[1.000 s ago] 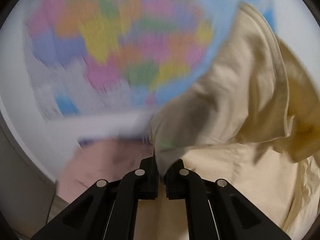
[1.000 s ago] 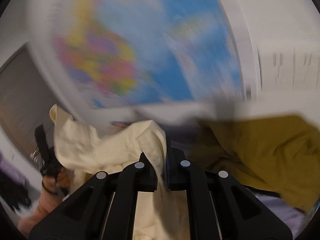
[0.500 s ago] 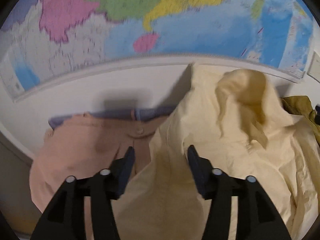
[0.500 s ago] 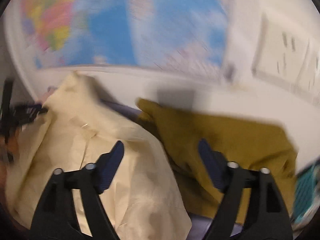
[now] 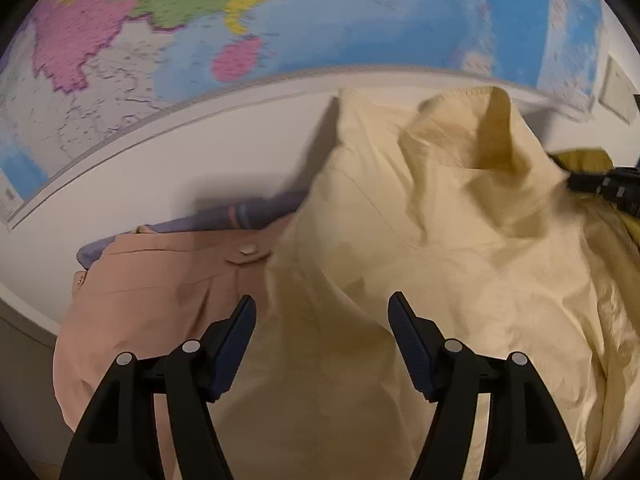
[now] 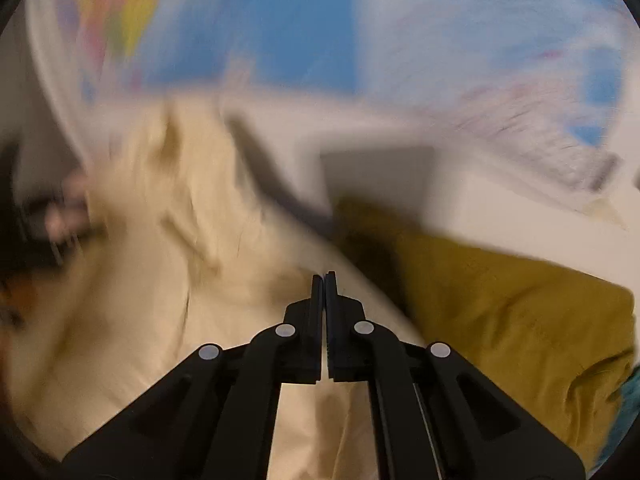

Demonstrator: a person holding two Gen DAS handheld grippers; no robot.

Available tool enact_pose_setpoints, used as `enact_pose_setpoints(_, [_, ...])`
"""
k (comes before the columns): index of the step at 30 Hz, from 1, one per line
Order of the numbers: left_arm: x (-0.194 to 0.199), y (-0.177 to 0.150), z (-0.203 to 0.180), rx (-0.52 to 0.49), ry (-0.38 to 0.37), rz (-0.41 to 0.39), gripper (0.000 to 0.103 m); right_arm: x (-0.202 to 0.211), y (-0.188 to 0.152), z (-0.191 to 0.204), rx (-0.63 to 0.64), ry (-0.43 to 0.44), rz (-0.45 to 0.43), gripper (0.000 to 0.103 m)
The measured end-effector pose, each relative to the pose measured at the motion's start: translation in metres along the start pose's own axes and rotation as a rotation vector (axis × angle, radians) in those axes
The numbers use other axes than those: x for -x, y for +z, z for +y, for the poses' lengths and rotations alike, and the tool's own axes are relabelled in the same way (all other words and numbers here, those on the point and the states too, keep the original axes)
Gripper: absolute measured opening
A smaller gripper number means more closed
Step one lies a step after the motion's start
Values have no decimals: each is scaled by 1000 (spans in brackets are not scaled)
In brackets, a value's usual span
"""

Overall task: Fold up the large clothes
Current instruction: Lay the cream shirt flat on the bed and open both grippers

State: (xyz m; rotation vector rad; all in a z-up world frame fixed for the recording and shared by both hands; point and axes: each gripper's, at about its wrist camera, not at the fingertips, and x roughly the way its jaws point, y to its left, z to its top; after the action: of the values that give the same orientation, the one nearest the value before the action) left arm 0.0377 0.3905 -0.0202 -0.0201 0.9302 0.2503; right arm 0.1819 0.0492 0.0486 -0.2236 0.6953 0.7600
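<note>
A cream shirt [image 5: 420, 240] lies crumpled on the pile, its collar standing up at the back. My left gripper [image 5: 322, 296] hovers over the shirt's near part. Its jaws are opening, and the pads are apart from the cloth that lies below and between them. In the blurred right wrist view, my right gripper [image 6: 324, 280] is shut above the same cream shirt [image 6: 180, 300], and I see no cloth between its pads. The right gripper's black body [image 5: 608, 192] shows at the right edge of the left wrist view.
A pink buttoned garment [image 5: 152, 300] lies left of the shirt, with a purple one [image 5: 248, 212] behind it. A mustard garment [image 6: 520, 320] lies to the right. A white wall with a coloured map [image 5: 320, 20] stands close behind the pile.
Both grippers let go of the cream shirt, which dropped onto the pile. The left jaws have spread wider. The right gripper opened, then shut with nothing seen in it, and swung across the shirt.
</note>
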Motion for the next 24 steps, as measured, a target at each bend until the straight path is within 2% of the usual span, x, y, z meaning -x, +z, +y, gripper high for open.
enact_pose_setpoints(3, [-1,6,5,19,37,14,69,-5,6,-7,-32,-48,6,3])
enact_pose_setpoints(4, [-2,5,5,22,45,23,69,-12,5,-4,-21,-78,35,11])
enact_pose_setpoints(5, [-2,4,6,22,48,25,69,-14,3,-2,-18,-99,50,22])
enact_pose_setpoints(6, [2,1,7,21,41,14,69,-9,1,-1,-26,-103,47,51])
enact_pose_setpoints(7, [8,-2,7,18,27,2,69,-1,-1,-1,-33,-94,27,63])
enact_pose_setpoints(9, [24,-13,6,-8,-3,-35,70,38,-13,0,-18,-76,-49,65])
enact_pose_setpoints(10, [36,-20,6,-30,-10,-62,73,55,-21,0,-10,-70,-60,72])
enact_pose_setpoints(14, [76,-57,2,-97,-42,-120,74,120,-82,2,-7,9,-75,84])
enact_pose_setpoints(15, [83,-67,3,-107,-56,-128,74,135,-107,0,-24,32,-52,85])
enact_pose_setpoints(18, [100,-94,4,-133,-67,-151,77,144,-162,15,-71,122,9,85])
enact_pose_setpoints(19, [102,-97,4,-135,-66,-154,77,148,-192,24,-99,157,38,85])
enact_pose_setpoints(22, [107,-109,1,-139,-70,-154,78,155,-245,34,-144,223,99,83])
enact_pose_setpoints(23, [108,-112,-1,-135,-73,-155,78,160,-257,36,-148,235,113,78])
enact_pose_setpoints(24, [109,-115,-2,-130,-76,-153,77,158,-264,40,-149,233,129,53])
